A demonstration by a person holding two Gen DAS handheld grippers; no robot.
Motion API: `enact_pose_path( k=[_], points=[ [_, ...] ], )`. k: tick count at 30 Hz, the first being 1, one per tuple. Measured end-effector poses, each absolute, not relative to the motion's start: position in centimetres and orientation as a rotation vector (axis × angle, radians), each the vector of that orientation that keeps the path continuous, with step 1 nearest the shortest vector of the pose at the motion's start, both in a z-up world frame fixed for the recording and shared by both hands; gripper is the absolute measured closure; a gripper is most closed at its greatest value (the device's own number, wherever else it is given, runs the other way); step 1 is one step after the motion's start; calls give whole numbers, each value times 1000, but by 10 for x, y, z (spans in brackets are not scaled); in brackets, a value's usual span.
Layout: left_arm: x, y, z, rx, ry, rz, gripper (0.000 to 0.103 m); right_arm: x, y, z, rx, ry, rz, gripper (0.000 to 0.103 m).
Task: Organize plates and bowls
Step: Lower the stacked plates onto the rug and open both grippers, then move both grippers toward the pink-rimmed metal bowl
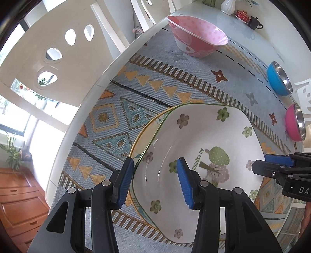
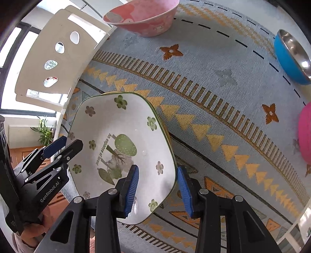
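Note:
A white floral plate with a green rim [image 1: 194, 136] lies on top of a yellow-rimmed plate [image 1: 136, 144] on the patterned cloth. My left gripper [image 1: 155, 183] is open and straddles the left rim of the top plate, one finger outside and one inside. My right gripper [image 2: 157, 190] is open and straddles the same plate's [image 2: 120, 140] right rim. A pink polka-dot bowl [image 1: 196, 37], a blue steel bowl [image 1: 279, 79] and a magenta steel bowl [image 1: 295, 122] stand farther back; the pink bowl [image 2: 143, 15] and the blue bowl [image 2: 291, 56] also show in the right wrist view.
The patterned cloth [image 1: 155, 87] covers a white round table [image 1: 87, 109]. White chairs [image 1: 48, 58] stand at the table's edge. A white vase [image 1: 229, 6], a red dish and a black teapot [image 1: 254, 22] sit at the far side. A wooden drawer cabinet [image 1: 17, 194] is below.

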State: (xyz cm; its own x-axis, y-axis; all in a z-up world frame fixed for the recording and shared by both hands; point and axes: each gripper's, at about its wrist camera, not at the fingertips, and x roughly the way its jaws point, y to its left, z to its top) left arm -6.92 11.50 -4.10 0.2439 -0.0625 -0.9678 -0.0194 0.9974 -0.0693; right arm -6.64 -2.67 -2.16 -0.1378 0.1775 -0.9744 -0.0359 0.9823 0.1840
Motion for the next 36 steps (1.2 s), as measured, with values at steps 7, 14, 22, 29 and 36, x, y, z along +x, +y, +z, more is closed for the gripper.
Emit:
enact_pose_path(
  k=[7, 14, 22, 29, 36],
  points=[
    [-64, 115, -38, -90, 1321, -43, 60, -61, -33, -21, 129, 1697, 181, 64],
    [-47, 98, -22, -74, 1347, -115, 60, -59, -47, -13, 160, 1677, 159, 64],
    [-28, 64, -16, -66, 1366, -200, 60, -67, -86, -5, 241, 1650, 82, 64],
    [-15, 15, -6, -12, 1357, -299, 60, -80, -135, -1, 329, 1629, -30, 64],
    [-5, -42, -4, -1, 1386, -384, 60, -103, -191, 1, 430, 1609, -135, 64]
  ],
)
